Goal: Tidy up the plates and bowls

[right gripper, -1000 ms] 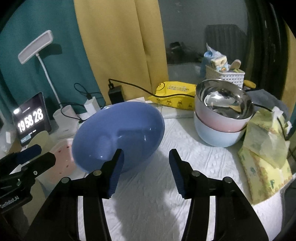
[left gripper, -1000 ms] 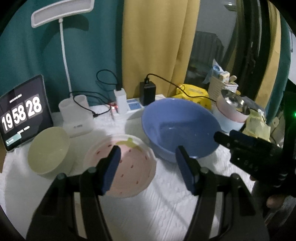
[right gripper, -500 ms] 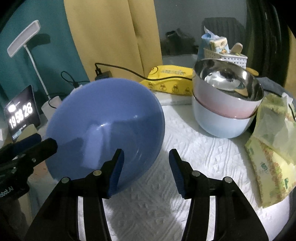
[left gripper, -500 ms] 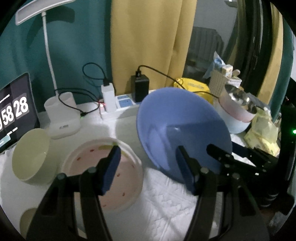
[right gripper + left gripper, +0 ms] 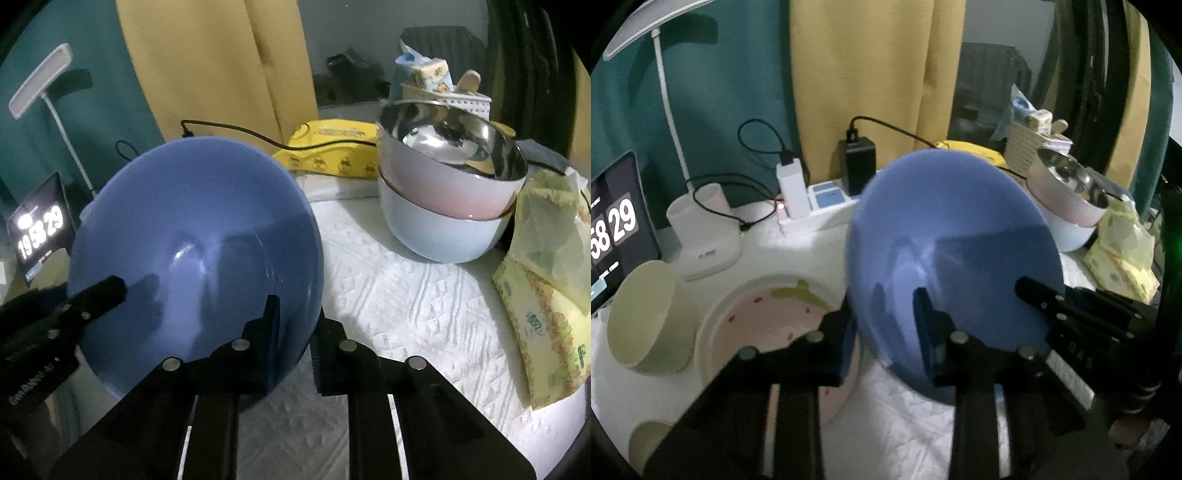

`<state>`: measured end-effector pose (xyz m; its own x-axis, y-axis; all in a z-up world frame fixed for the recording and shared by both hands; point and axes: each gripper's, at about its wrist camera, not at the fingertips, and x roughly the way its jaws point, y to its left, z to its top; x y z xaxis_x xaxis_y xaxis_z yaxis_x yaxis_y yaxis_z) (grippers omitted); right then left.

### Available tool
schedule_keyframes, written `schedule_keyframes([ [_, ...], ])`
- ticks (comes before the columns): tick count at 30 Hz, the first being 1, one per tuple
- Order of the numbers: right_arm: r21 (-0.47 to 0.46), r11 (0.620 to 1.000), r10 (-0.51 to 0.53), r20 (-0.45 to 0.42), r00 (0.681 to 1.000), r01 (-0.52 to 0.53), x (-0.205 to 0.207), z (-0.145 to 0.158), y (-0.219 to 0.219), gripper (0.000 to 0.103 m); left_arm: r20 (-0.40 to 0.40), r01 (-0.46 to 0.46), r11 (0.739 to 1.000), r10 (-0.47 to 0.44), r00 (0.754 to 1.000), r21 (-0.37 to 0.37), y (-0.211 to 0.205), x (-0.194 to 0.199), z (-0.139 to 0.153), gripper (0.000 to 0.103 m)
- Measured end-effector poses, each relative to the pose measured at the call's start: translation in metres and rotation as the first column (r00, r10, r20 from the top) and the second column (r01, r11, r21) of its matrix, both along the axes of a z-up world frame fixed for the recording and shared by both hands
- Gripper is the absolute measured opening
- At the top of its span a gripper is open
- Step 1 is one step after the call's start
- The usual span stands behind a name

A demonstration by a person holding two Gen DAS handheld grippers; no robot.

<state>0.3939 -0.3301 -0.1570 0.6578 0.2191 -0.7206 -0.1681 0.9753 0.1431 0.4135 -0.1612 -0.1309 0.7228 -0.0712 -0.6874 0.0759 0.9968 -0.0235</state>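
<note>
A large blue bowl [image 5: 945, 251] is tilted steeply toward me, lifted off the white cloth; it also shows in the right wrist view [image 5: 192, 258]. My left gripper [image 5: 886, 332] grips its left rim, one finger inside and one outside. My right gripper [image 5: 295, 332] grips its right rim the same way. A pink plate [image 5: 768, 325] lies left of the bowl, beside a pale green bowl [image 5: 642, 314]. Stacked bowls, steel over pink over light blue [image 5: 450, 199], stand at the right.
A tablet clock [image 5: 613, 229], a lamp base [image 5: 701, 236], a power strip with chargers [image 5: 820, 199] and cables line the back. A yellow packet [image 5: 332, 147] and tissue packs [image 5: 546, 295] lie at the right. A small cup [image 5: 650, 443] sits at bottom left.
Both grippers have closed onto the blue bowl's rim from opposite sides. The bowl has tipped up from lying flat and now stands steeply tilted, closer to both cameras.
</note>
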Motion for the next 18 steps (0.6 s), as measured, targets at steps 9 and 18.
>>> schedule_keyframes([
  [9,0.002,1.0,-0.005,0.031,0.999,0.005,-0.02,0.021,-0.002,0.015,0.011,0.003,1.0,-0.003,1.0,-0.021,0.003,-0.013,0.009,0.026],
  [18,-0.005,1.0,-0.018,0.061,0.998,0.019,-0.05,0.043,0.0,0.015,0.036,0.027,0.998,-0.025,0.999,-0.05,0.007,-0.044,0.024,0.026],
])
